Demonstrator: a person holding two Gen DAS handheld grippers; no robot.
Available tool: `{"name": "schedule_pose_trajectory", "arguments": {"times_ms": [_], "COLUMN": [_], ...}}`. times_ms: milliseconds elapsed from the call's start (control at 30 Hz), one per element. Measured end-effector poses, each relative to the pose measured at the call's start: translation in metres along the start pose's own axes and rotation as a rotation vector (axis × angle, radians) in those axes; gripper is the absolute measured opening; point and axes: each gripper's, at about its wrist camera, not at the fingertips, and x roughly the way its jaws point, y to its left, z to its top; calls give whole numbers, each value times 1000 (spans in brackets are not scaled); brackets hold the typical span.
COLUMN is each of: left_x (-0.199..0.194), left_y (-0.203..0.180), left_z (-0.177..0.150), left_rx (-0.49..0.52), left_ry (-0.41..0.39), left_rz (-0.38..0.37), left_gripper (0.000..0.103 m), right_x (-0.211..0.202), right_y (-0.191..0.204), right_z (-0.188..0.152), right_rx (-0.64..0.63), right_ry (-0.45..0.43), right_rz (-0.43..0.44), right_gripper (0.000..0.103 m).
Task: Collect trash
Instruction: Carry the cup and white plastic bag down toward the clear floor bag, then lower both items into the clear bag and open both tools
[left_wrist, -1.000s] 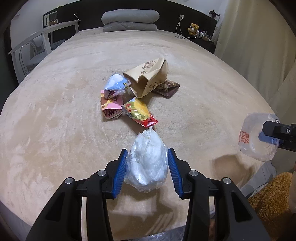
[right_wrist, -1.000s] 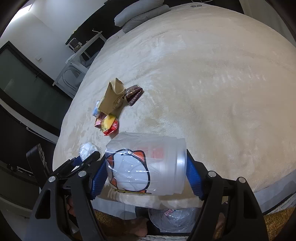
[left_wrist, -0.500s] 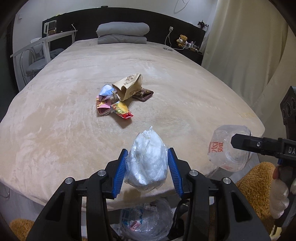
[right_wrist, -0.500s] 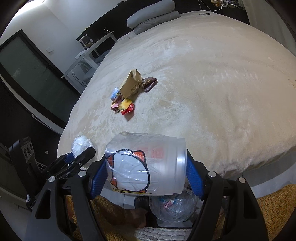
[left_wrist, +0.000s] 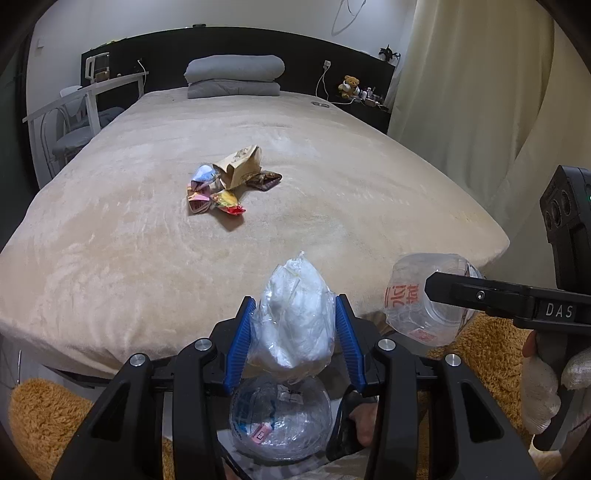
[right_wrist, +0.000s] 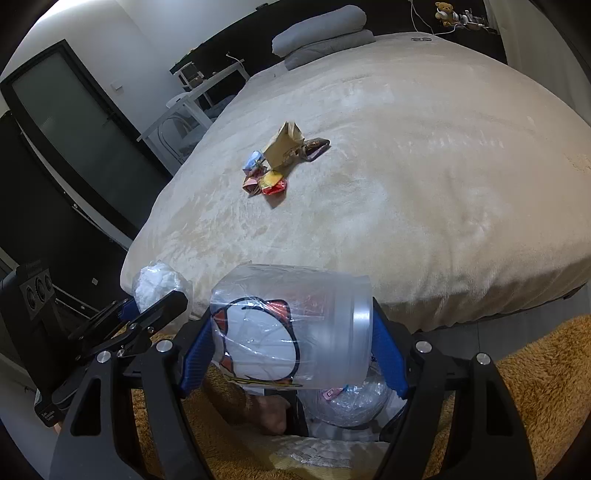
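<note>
Held off the near edge of the beige plush bed (left_wrist: 332, 206): crumpled white plastic bag (left_wrist: 295, 325), light, soft, slippery, clamped mid-body in left gripper (left_wrist: 295, 345); clear crushable plastic cup (right_wrist: 295, 328), clamped across its wall in right gripper (right_wrist: 295, 354), above clear-lined bin (left_wrist: 280, 421).

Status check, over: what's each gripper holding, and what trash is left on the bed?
Left gripper shut on white plastic wad. Right gripper shut on clear plastic cup. Wrapper pile remains mid-bed. Nothing blocking it.
</note>
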Motion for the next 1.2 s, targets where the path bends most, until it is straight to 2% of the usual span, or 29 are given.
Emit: {"name": "schedule_pose_trajectory", "arguments": {"times_ms": [167,433,767,1000,1200], "left_x": [11,47,111,145,166], "left_y": [2,11,31,36,29], "left_z": [-18,-47,-88,-103,-117], "left_rx": [-2,-36,-81,-124,-112], "left_ry": [50,157,351,479,592], "left_rz": [-4,-17,-43,-74,-80], "left_gripper": [43,43,43,43,43], "right_x": [11,54,128,165,193], "right_y": [-6,-20,-50,-71,-78], "right_z": [-11,-27,-50,-59,-69], "right_rx": [8,33,103,156,178], "right_ry": [36,138,326,427,501], "right_rz": [-6,-19,-50,-67,-79], "right_gripper": [74,74,74,74,74]}}
